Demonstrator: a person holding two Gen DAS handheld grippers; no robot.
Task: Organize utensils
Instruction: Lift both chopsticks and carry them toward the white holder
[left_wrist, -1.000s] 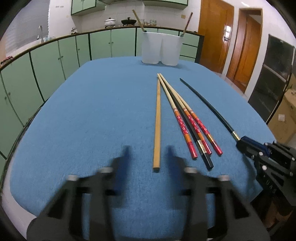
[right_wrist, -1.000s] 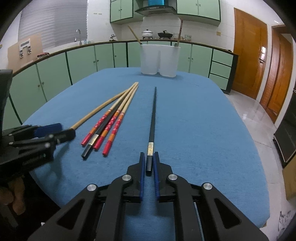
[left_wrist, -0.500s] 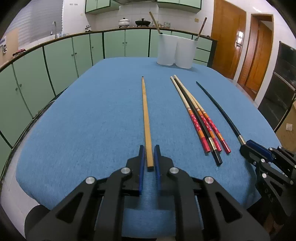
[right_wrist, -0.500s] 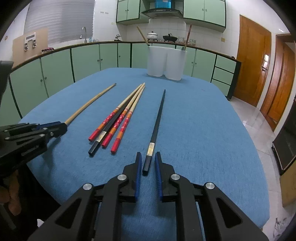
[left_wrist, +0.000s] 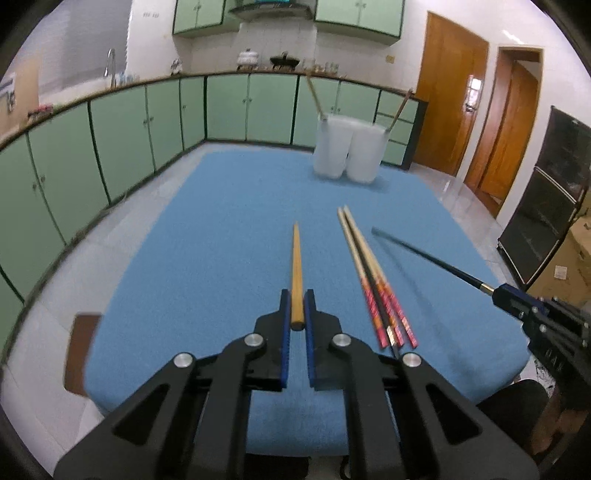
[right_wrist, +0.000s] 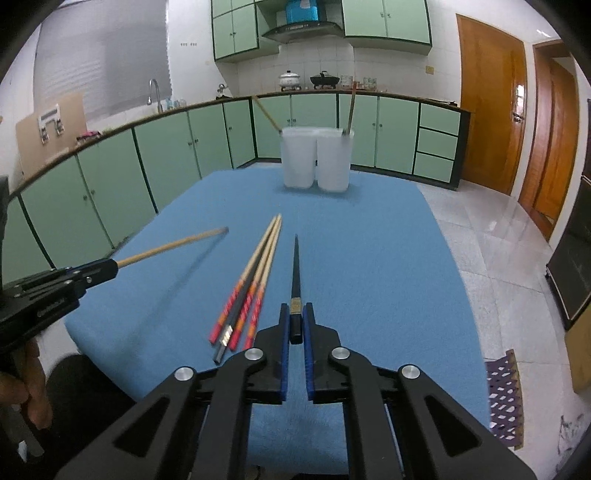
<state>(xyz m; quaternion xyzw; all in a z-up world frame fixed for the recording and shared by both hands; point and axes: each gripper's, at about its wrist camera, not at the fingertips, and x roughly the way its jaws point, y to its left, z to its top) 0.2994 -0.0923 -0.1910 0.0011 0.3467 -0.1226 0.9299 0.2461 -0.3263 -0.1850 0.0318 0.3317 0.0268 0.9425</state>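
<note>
Left wrist view: left gripper (left_wrist: 297, 308) jaws clamp the wooden chopstick (left_wrist: 296, 269) butt, lifted above the desk (left_wrist: 221, 240). Right gripper (right_wrist: 296, 321) jaws clamp the black chopstick (right_wrist: 295, 273) likewise. Red-handled chopsticks (right_wrist: 251, 288) lie between, on the desk.

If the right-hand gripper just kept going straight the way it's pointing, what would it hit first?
Probably the white twin-cup holder at the table's far end. The right gripper is lifted, holding a black chopstick aimed roughly there, with bare blue tablecloth between. Depth is hard to judge.
</note>
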